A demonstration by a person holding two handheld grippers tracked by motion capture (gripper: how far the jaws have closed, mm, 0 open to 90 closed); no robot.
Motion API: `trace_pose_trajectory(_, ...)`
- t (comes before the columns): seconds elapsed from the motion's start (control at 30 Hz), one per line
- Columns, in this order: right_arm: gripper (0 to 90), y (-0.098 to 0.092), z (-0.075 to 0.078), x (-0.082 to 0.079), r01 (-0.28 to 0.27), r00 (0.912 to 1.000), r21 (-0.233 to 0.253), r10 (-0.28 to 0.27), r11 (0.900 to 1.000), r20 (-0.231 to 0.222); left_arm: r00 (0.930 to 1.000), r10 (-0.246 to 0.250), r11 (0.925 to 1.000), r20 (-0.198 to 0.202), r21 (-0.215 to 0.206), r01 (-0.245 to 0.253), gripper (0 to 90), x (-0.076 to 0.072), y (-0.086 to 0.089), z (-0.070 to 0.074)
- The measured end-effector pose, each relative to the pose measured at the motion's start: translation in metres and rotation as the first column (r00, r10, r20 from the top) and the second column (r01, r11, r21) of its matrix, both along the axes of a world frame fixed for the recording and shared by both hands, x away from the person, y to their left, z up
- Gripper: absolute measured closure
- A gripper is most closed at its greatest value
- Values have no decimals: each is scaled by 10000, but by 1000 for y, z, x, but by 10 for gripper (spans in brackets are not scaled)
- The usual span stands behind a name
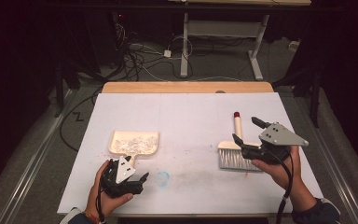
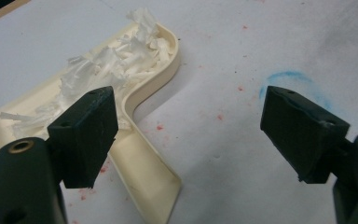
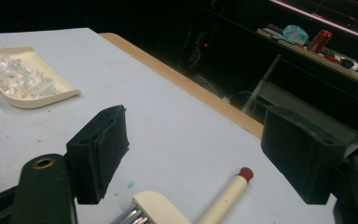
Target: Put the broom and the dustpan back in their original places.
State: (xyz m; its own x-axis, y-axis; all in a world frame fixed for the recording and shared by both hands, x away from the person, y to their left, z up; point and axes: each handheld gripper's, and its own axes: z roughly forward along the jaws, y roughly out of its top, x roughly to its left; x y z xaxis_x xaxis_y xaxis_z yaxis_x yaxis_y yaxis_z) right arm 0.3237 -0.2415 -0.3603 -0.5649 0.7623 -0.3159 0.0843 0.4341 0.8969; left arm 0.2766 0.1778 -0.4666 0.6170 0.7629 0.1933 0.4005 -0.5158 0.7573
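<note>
Nearest the person, the left gripper (image 1: 129, 179) sits just behind the dustpan (image 1: 134, 142), jaws wide apart and empty, the pan's handle (image 2: 144, 172) lying beside 1 pad. The pan holds a heap of white paper shreds (image 2: 116, 60). On the other side the right gripper (image 1: 248, 133) hovers over the brush (image 1: 235, 151), jaws likewise spread, gripping nothing. A careless lift by that thin handle could tip the pan and spill the shreds; a jaw could also knock the brush off line. The white table sheet (image 1: 191, 116) shows a blue smudge (image 1: 162, 177) and red specks. Beyond it, a dim room: cables (image 1: 140, 60) on the floor, a desk frame (image 1: 223, 32).
</note>
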Motion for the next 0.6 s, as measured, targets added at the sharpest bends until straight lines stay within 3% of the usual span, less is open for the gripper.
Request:
trace_pose_trajectory(0.17,235,-3,-5,-4,117,9999,-352,-115,9993,77,10000,-74,9999,-63,82,74,183,0,-1,-1)
trace_pose_trajectory(0.6,230,-14,-13,-11,-80,9999,-636,72,9979,-126,9998,-172,9998,-100,137,174,184,0,-2,-1)
